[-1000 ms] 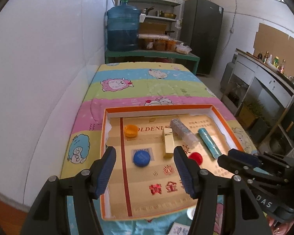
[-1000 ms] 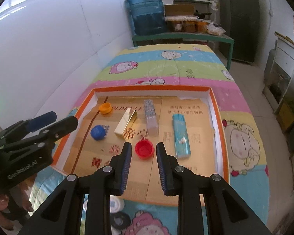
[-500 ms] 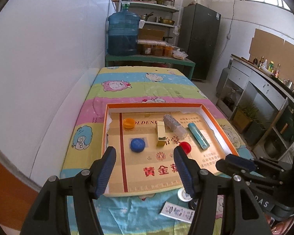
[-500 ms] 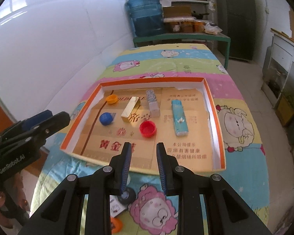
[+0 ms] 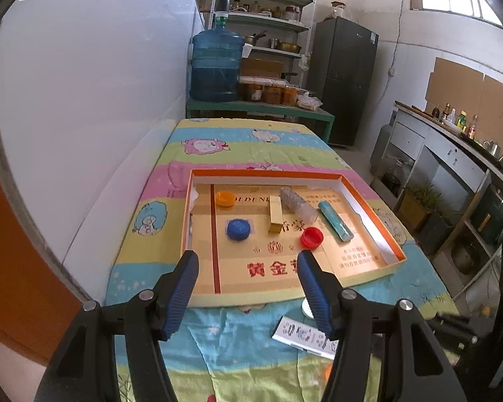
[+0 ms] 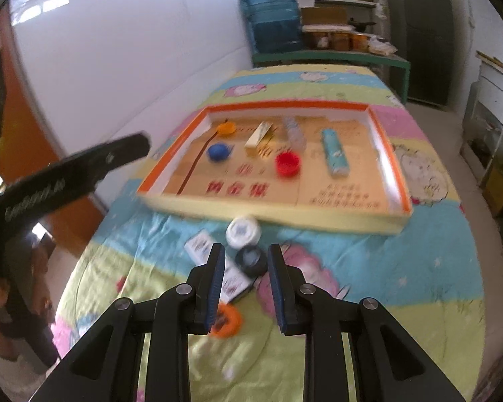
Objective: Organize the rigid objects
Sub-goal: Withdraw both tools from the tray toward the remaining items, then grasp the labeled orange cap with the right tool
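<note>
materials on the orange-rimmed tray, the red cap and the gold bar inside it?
Tray: looks like printed cardboard, a box lid with thin white walls and matte print.
Red cap: probably moulded plastic, uniform colour, hollow side up.
Gold bar: shiny metallic finish, maybe foil-wrapped card; can't tell.

A plain home kitchen or pantry: a metal shelf rack (image 5: 268, 16) carries pots and jars, a big blue water jug (image 5: 217, 63) stands beside a dark fridge (image 5: 343, 80), and sauce bottles (image 5: 452, 119) line a side counter (image 5: 446, 154).
</note>
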### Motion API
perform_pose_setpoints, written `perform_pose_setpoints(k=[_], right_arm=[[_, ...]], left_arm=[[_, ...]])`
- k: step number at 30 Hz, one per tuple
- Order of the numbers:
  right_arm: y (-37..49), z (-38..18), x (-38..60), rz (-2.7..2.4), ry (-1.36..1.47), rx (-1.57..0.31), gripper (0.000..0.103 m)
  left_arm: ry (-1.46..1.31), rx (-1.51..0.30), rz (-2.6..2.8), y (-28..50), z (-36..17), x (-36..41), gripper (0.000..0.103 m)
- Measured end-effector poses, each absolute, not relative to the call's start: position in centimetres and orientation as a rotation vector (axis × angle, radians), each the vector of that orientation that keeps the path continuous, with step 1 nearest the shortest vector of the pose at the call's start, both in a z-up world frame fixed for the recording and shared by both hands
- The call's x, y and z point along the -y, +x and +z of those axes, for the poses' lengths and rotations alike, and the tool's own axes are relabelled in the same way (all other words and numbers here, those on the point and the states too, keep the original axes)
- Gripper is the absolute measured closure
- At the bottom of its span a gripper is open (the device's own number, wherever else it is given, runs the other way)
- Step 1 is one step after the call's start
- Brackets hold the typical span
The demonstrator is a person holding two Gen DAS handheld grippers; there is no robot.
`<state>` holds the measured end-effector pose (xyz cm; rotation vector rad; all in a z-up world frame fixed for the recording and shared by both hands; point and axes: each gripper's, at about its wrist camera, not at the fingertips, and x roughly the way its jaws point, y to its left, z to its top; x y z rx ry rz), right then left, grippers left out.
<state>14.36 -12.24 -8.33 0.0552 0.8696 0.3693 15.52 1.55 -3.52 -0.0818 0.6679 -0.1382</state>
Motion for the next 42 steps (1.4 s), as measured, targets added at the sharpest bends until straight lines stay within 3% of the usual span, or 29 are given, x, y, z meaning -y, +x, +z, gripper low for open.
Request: perform_pose_setpoints(k=[16,19,20,27,28,30,31,42], right_arm=[[11.3,-12.2,10.7,0.402,0.008,-0.899,0.075],[11.4,-12.3,10.3,0.397,-0.011,-0.899,0.047],[11.4,-12.4,10.1,0.397,-0.018,-0.899,0.046],[11.4,-12.9,9.4,0.366,-0.071,-0.888,0.046],[11.4,-13.0,9.3,0.366,-0.072,-0.885,0.050],[11.3,-13.0,9.1,0.364,-0.085,-0.878,0.070],[11.3,-12.9,9.2,0.366,-0.089,-0.877,0.072],[13.4,-11.6,12.5,0.255,-0.109,-0.818,0.073]], left_arm=[[-0.096,-0.705,-0.158,13.8,-5.5,-1.8,0.042],[-0.095,-0.713,-0.160,13.7,-5.8,-1.9,0.042],[-0.093,-0.716,-0.161,13.7,-5.9,-1.8,0.042],[-0.085,-0.732,-0.167,13.6,-6.4,-1.5,0.042],[-0.082,-0.736,-0.169,13.6,-6.5,-1.4,0.042],[-0.081,-0.740,-0.173,13.6,-6.7,-1.3,0.042],[-0.081,-0.743,-0.177,13.5,-6.8,-1.1,0.042],[-0.070,-0.784,-0.190,13.3,-8.1,-0.3,0.042]])
